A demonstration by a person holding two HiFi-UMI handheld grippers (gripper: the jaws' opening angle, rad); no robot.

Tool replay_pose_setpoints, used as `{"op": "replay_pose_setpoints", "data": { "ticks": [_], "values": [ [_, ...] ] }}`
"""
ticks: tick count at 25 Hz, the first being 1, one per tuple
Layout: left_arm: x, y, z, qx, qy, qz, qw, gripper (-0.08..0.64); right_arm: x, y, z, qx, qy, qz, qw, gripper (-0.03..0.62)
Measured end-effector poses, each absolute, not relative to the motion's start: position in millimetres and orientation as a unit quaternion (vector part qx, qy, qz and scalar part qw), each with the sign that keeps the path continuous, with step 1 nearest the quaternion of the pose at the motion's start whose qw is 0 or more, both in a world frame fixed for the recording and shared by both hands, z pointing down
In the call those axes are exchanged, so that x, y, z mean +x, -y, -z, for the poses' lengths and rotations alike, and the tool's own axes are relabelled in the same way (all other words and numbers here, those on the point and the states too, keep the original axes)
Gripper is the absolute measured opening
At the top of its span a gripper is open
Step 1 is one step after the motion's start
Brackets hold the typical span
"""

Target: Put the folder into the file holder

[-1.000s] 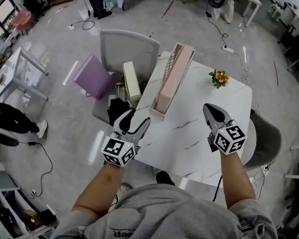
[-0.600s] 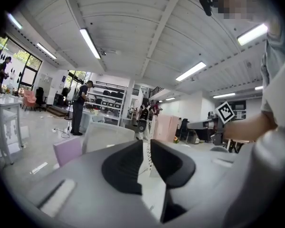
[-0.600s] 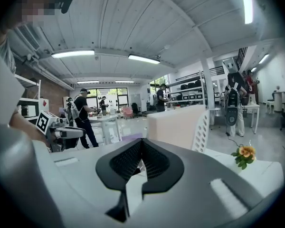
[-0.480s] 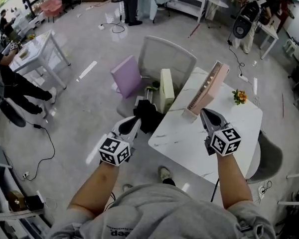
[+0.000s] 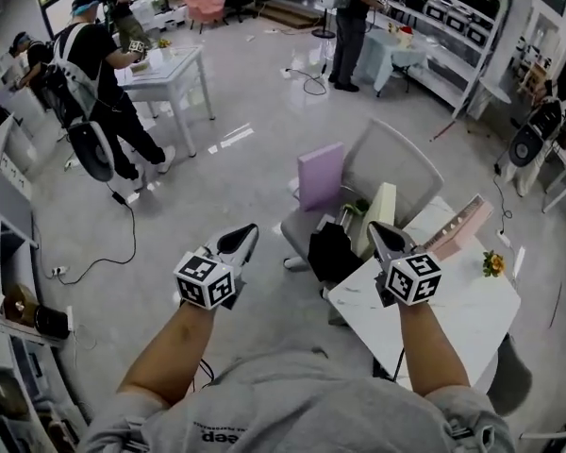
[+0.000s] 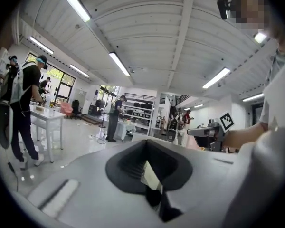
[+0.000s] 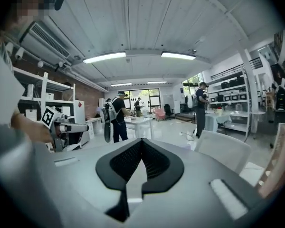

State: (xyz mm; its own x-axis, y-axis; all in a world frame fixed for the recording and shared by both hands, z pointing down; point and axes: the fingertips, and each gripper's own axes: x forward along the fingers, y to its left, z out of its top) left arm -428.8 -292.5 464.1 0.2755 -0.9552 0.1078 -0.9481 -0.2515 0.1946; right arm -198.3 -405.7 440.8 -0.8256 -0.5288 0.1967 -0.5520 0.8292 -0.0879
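The pink file holder point(image 5: 458, 231) lies on the white marble table point(image 5: 453, 310) at the right. A purple folder point(image 5: 321, 176) leans against the grey chair point(image 5: 396, 163), and a cream folder point(image 5: 379, 215) stands on the seat beside a black bundle point(image 5: 332, 251). My left gripper point(image 5: 249, 231) hangs over the bare floor left of the chair, shut with nothing in it. My right gripper point(image 5: 374, 228) is shut and empty over the table's near corner, in front of the cream folder. In both gripper views the jaws point(image 6: 146, 144) point(image 7: 141, 141) point level across the room.
A small orange flower pot point(image 5: 493, 263) sits on the table's far side. A white table point(image 5: 170, 69) and several people stand at the back left, with cables on the floor point(image 5: 123, 243). Shelving lines the left edge and the back right wall.
The left jaws have closed from open. The head view has swung up and left, so the table and chair now sit at the right. Both grippers are lifted away from the table.
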Motion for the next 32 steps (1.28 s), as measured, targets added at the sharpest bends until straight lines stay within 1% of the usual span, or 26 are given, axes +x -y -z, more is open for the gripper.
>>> {"op": "replay_pose_setpoints", "data": {
  "ticks": [5,9,32],
  "values": [
    [-476,252,-446,0.747,0.655,0.026,0.109,0.058,-251,390,-424,0.229,0.968,-0.057,0.080,0.003],
    [-494,235,-430,0.731,0.674,0.034,0.102,0.058,-272,387,-415,0.214,0.972,-0.052,0.083,0.003],
    [-486,240,-424,0.746,0.656,0.042,0.106,0.060,-263,398,-413,0.222,0.970,-0.052,0.087,0.002]
  ]
}}
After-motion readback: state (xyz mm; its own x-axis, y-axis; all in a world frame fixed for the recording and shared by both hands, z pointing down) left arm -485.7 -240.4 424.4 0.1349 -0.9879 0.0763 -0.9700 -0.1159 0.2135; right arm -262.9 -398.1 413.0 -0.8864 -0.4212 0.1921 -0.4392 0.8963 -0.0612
